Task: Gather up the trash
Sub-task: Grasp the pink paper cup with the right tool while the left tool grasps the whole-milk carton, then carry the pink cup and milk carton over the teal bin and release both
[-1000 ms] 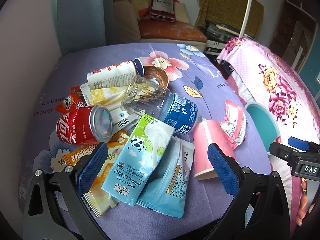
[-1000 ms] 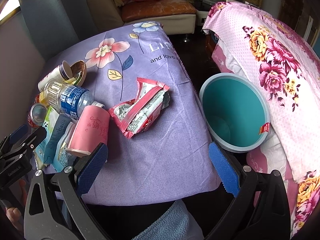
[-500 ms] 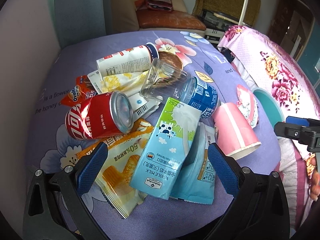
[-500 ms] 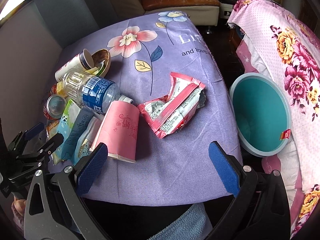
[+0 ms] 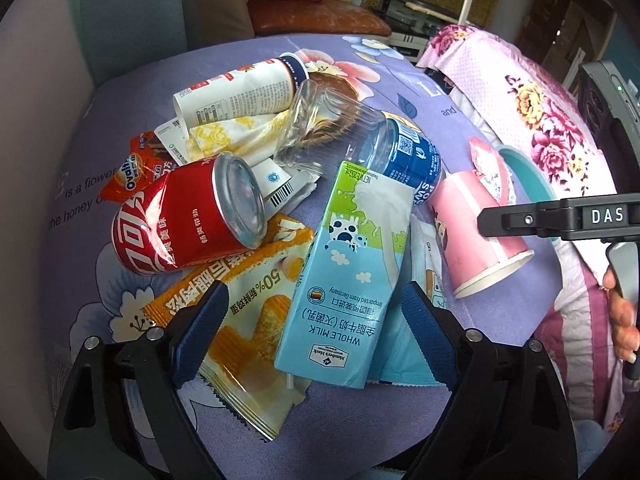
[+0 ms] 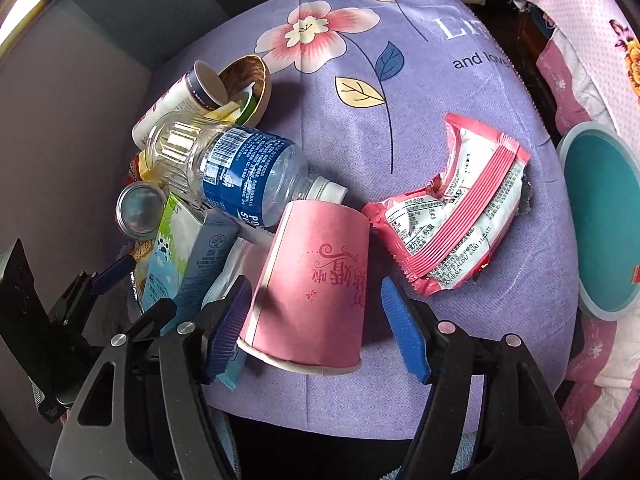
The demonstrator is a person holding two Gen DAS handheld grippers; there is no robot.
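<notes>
Item one, left gripper point(image 5: 314, 330): jaws part open and just been closing, straddling the near end of the whole-milk carton point(image 5: 344, 276), pads not visibly pressing on it, so nothing is held; the carton sits between the jaws, apparently so a squeeze will catch its flat sides. Item two, right gripper point(image 6: 316, 330): jaws likewise part open and just been closing, set either side of the rim end of the pink paper cup point(image 6: 316, 292), which lies on its side with its mouth toward the near edge; the left pad is at or very near the cup wall, the right pad stands clear, so no grip yet. Item three, trash heap on the purple flowered cloth point(image 6: 400, 120): red cola can point(image 5: 188, 220) on its side atop an orange snack bag point(image 5: 248, 320), clear water bottle point(image 6: 236, 168) with blue label lying against the cup's base, white printed paper tube point(image 5: 236, 94) at the far side, light-blue pouch point(image 5: 404, 356) under the carton. The pieces overlap, so each lift is likely to disturb neighbours. Item four, pink noodle wrapper point(image 6: 452, 208): alone, right of the cup, near the cloth's right edge. Item five, teal bin point(image 6: 604, 220): below the right edge, mouth up, judged the destination for everything. Collection appears barely begun.
</notes>
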